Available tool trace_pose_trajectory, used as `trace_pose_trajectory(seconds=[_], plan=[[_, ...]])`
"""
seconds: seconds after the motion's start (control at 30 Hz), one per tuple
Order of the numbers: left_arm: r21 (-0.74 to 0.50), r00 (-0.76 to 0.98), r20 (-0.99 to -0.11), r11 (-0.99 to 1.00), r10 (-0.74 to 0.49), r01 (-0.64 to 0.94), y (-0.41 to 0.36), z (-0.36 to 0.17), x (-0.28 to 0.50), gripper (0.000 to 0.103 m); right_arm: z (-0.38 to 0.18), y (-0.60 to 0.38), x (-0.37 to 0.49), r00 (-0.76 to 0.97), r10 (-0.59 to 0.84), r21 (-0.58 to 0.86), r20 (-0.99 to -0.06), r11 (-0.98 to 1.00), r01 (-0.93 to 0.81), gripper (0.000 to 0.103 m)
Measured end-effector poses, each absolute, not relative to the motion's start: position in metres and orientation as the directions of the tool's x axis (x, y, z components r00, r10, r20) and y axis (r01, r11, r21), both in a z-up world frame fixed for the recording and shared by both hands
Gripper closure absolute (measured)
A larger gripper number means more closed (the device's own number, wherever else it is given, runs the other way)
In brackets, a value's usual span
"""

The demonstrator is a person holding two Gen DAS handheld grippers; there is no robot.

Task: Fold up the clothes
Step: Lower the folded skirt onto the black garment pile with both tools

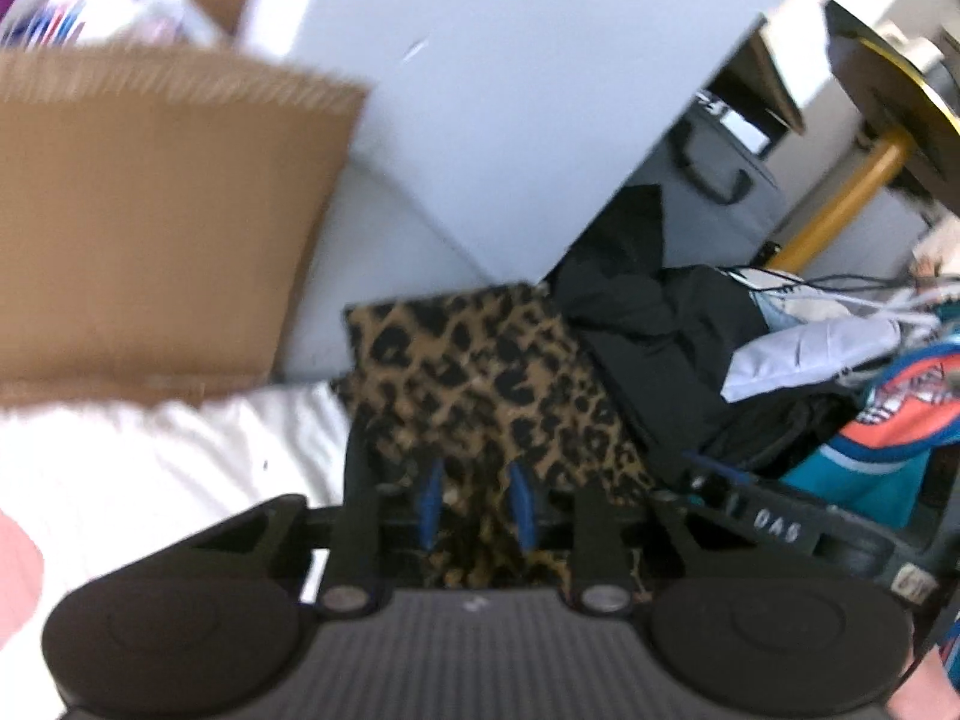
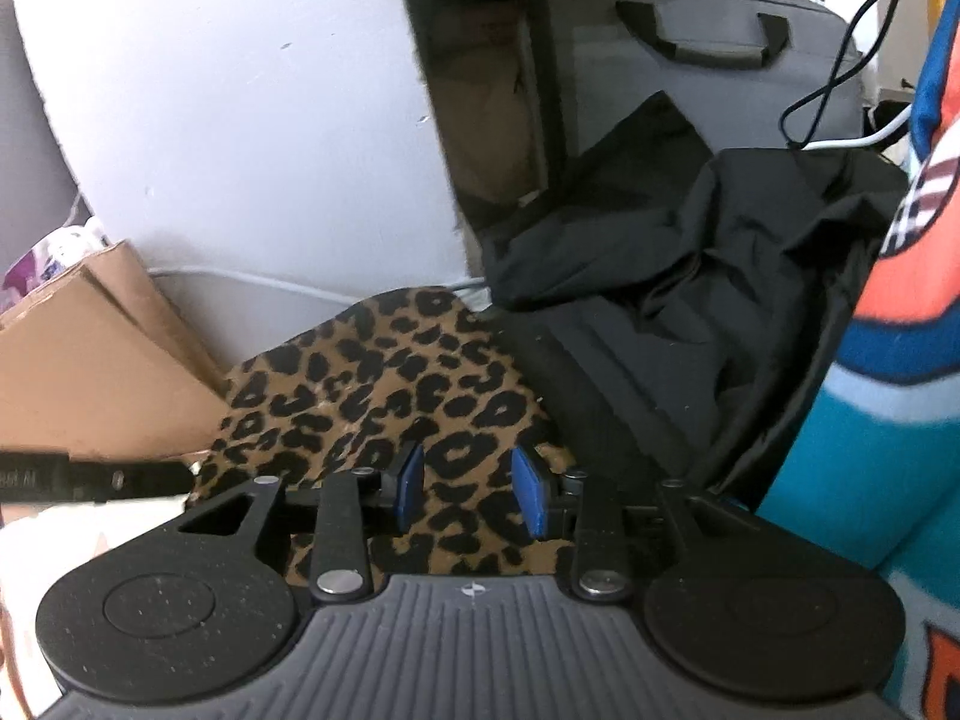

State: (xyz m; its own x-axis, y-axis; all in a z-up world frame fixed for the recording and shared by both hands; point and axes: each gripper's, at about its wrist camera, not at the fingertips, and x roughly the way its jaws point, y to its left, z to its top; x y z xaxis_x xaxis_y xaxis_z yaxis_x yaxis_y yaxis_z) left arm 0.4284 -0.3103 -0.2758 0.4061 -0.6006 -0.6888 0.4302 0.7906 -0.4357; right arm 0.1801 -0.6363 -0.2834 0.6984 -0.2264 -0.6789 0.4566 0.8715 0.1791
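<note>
Leopard-print garment [image 2: 384, 384] lying flat beside black clothes [image 2: 690, 252], both grippers [image 1: 477, 501] [image 2: 468, 495] hovering over it, fingers parted and empty, seemingly poised for pinching an edge.

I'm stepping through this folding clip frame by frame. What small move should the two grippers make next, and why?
Probably lower and close both on the leopard-print cloth. The left gripper and right gripper both stand open just above it, gripping nothing, so a fold likely can't start until its near edge is pinched.
</note>
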Motion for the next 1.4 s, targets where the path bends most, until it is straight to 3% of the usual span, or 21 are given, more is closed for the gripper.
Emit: trace_pose_trajectory(seconds=[0.27, 0.47, 0.73, 1.1, 1.4], plan=[[-0.365, 0.378, -0.705, 0.765, -0.599, 0.531, -0.341, -0.284, 0.426, 0.081, -0.3, -0.613, 0.184, 0.695, -0.131, 0.237, -0.707, 0.882, 0.408, 0.064], [-0.332, 0.353, -0.761, 0.793, -0.545, 0.51, -0.339, -0.317, 0.434, 0.1, -0.309, -0.622, 0.162, 0.66, -0.16, 0.213, -0.734, 0.868, 0.448, 0.062], [-0.322, 0.354, -0.767, 0.799, -0.534, 0.507, -0.337, -0.31, 0.431, 0.101, -0.322, -0.635, 0.134, 0.609, -0.197, 0.178, -0.768, 0.848, 0.499, 0.061], [-0.405, 0.304, -0.697, 0.706, -0.65, 0.581, -0.344, -0.281, 0.383, 0.098, -0.304, -0.625, 0.101, 0.636, -0.221, 0.219, -0.739, 0.815, 0.537, 0.062], [-0.377, 0.23, -0.745, 0.68, -0.626, 0.629, -0.355, -0.309, 0.364, 0.101, -0.321, -0.595, 0.099, 0.629, -0.152, 0.229, -0.763, 0.846, 0.481, 0.063]])
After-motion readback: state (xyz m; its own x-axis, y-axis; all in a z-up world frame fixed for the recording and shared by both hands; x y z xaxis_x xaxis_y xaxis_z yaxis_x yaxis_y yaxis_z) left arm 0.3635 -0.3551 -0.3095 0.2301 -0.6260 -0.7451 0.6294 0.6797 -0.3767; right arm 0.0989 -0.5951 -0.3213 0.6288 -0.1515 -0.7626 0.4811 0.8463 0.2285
